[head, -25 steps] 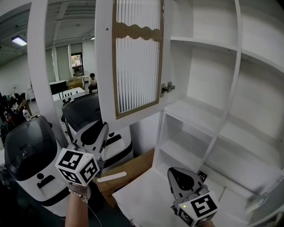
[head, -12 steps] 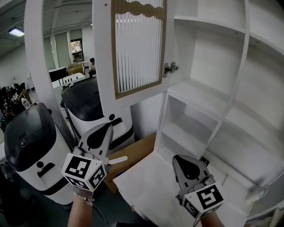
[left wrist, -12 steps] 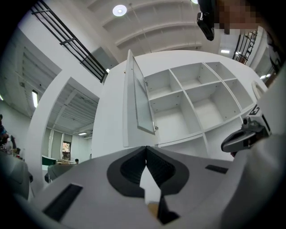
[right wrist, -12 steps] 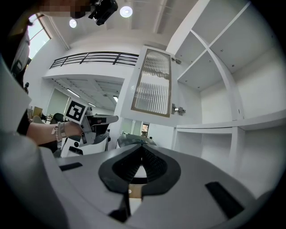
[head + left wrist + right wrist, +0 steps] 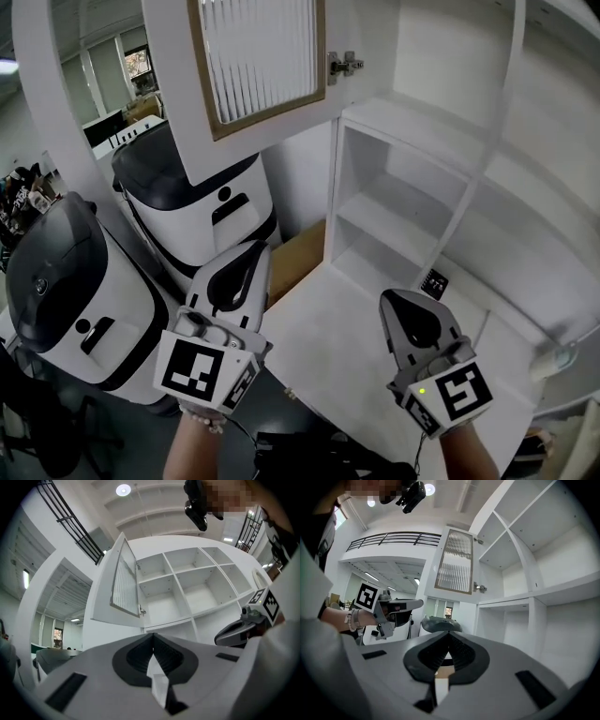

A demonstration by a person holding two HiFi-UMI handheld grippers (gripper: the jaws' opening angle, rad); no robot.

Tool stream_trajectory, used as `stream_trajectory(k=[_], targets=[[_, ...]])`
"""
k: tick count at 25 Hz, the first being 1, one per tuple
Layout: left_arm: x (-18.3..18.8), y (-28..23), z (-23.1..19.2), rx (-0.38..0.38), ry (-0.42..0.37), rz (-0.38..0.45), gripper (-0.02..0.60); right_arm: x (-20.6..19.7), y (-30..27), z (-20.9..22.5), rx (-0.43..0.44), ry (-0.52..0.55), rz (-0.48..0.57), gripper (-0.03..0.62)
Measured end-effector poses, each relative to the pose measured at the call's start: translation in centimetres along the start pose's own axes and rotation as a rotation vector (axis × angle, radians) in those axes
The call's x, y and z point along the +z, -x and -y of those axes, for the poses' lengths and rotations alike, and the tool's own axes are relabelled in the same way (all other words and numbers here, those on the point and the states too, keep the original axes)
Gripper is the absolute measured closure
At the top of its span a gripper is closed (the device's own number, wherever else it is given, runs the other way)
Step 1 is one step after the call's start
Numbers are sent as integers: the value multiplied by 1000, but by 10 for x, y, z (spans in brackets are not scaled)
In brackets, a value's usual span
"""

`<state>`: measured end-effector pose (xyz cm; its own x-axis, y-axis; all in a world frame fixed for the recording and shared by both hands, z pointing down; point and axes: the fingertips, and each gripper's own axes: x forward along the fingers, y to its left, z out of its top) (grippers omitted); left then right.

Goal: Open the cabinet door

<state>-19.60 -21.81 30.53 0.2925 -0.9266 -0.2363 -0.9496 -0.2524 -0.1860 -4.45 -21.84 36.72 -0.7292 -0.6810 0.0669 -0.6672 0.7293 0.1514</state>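
The white cabinet door [image 5: 253,66] with its ribbed glass panel stands swung open at the top of the head view, hanging on a metal hinge [image 5: 345,64]. My left gripper [image 5: 251,251] is well below the door, shut and empty. My right gripper [image 5: 401,302] is also shut with nothing in it, low over the white ledge [image 5: 328,347]. The left gripper view shows the open door [image 5: 123,581] up and to the left, and the right gripper [image 5: 239,630] at the right edge. In the right gripper view the door [image 5: 454,562] is above and the left gripper [image 5: 401,605] to the left.
Two white and black machines [image 5: 56,281] [image 5: 187,197] stand to the left of the cabinet. A brown cardboard box [image 5: 295,253] lies beside its lower corner. Open white shelf compartments [image 5: 394,216] fill the right side. A small black tag [image 5: 433,279] lies on the ledge.
Both grippers have sunk away from the open door, the left one further and toward the cabinet. The left jaws have closed. The door now shows higher in the head view.
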Motion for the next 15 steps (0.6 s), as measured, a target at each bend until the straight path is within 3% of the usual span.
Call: stream_trajectory(k=[4, 15], targets=[[-15, 4, 26, -45, 34, -39, 580, -18, 11, -2, -14, -25, -35, 592], [-45, 13, 76, -113, 98, -123, 580, -38, 38, -3, -68, 35, -24, 592]])
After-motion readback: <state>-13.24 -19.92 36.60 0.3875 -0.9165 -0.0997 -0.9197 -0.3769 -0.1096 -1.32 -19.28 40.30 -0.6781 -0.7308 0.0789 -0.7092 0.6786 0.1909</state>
